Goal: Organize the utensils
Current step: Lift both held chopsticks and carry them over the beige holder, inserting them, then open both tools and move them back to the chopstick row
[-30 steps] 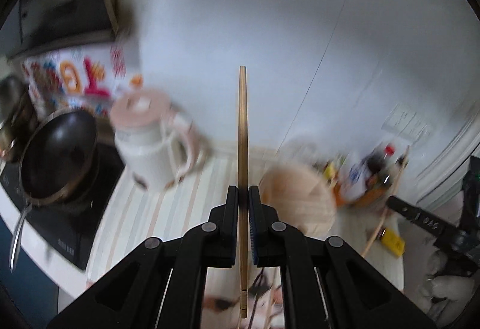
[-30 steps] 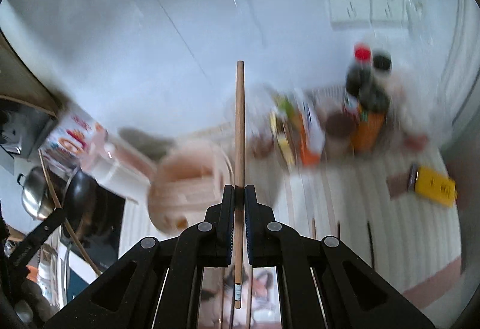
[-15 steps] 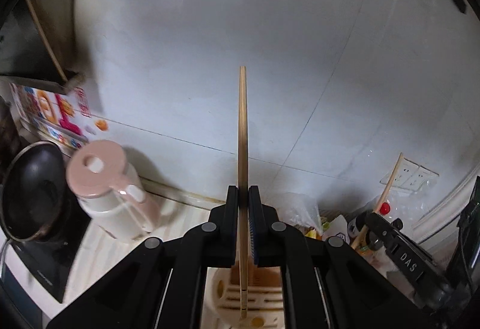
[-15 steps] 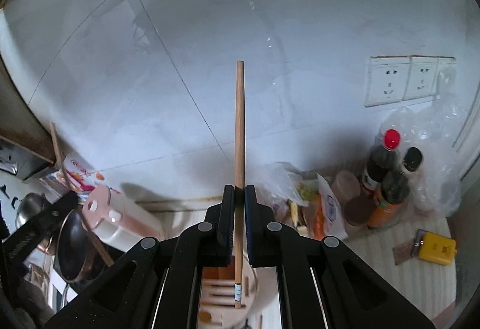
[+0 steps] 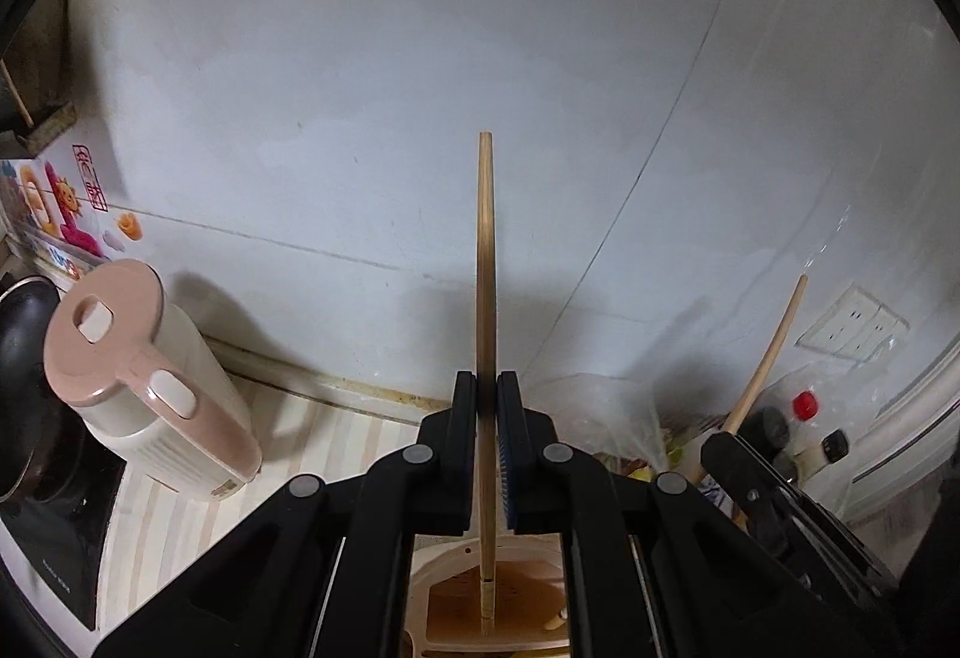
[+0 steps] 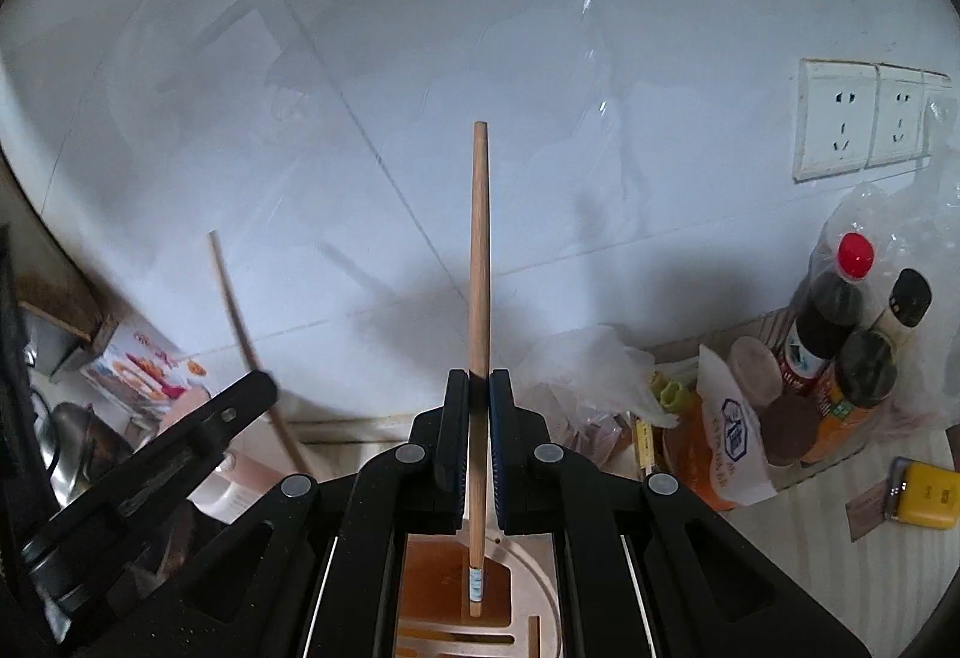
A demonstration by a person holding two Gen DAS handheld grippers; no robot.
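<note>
Left hand-held gripper clamped tight on a wooden chopstick, right hand-held gripper doing the exact same with its own chopstick. Both sticks pinched low on the shaft and held bolt upright, most of the length poking up past the pads. Makes sense tbh: gripping near the bottom end keeps that tip steady for dropping straight down into a slot.

Directly under each tip: a pinkish-beige utensil holder with divided compartments, also seen from the right wrist. Lower ends hanging just inside or right above the opening, can't tell whether touching the bottom. Looks like the insert step, pretty much ready for letting go, just guessing though.

Further out, each gripper showing up in the other's view, off to the side and tilted. Far left on the striped counter, a beige-and-pink electric kettle, then a dark pan at the edge. Far right, sauce bottles and plastic bags against the tiled wall, sockets above, small yellow thing near right.

Main risk: a stick tipping against a divider on release.
</note>
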